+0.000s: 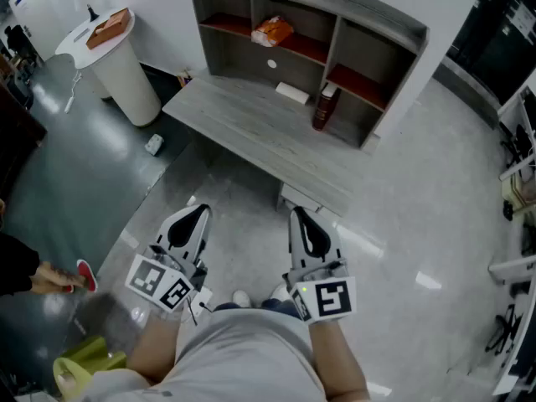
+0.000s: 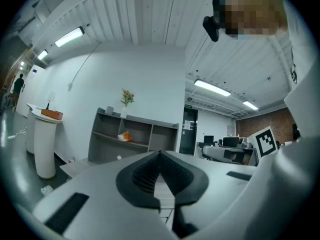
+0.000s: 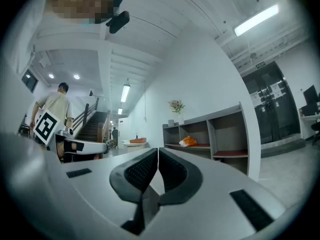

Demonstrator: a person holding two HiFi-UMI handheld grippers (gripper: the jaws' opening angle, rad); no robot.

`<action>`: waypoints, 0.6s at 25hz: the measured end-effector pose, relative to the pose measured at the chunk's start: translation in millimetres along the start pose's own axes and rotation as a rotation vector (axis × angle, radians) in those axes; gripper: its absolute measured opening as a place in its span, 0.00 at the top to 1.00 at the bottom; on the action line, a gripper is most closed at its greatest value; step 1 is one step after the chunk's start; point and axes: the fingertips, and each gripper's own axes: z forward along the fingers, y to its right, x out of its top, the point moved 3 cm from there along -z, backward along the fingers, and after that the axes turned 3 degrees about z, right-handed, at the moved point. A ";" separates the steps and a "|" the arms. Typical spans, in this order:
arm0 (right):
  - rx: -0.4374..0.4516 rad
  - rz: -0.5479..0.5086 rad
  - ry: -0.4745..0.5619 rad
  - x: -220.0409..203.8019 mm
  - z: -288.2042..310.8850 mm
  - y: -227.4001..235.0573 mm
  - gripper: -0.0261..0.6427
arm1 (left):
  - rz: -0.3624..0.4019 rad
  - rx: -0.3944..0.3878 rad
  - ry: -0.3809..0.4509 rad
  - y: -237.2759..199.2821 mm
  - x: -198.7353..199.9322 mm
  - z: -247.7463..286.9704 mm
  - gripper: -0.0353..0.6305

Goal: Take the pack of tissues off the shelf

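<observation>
**Both grippers shut & empty; tissue pack is on the shelf**

L gripper (image 1: 198, 213): jaws fully together, nothing between them. R gripper (image 1: 300, 216): same, pads meet, holds nothing. Both hang low, close to the person's body. Their tips point toward the grey wooden shelf unit (image 1: 394, 25) and are well apart from it.

The orange plastic pack of tissues (image 1: 273, 30) lies in the middle compartment of the shelf, on the red board, more to the left side of this compartment.

Room: the grey wood-grain desk top (image 1: 243, 128) stands out in front of the shelf, and its front edge is between the grippers & the pack. The light glossy floor (image 1: 402, 224) before the desk is open.

On the desk:
- A small white flat box (image 1: 292, 92) lies just in front of the pack's compartment.
- A dark red upright item (image 1: 325, 107) (bottle or book, cannot tell) stands before the right compartment.

At left, apart from the desk, is a white round pedestal (image 1: 126, 78) w/ a brown-orange box (image 1: 109, 28) on top.
</observation>
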 end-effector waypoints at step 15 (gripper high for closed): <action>0.017 0.060 0.011 -7.4 -3.4 84.6 0.93 | 0.021 -0.002 -0.031 37.1 -13.9 85.8 0.92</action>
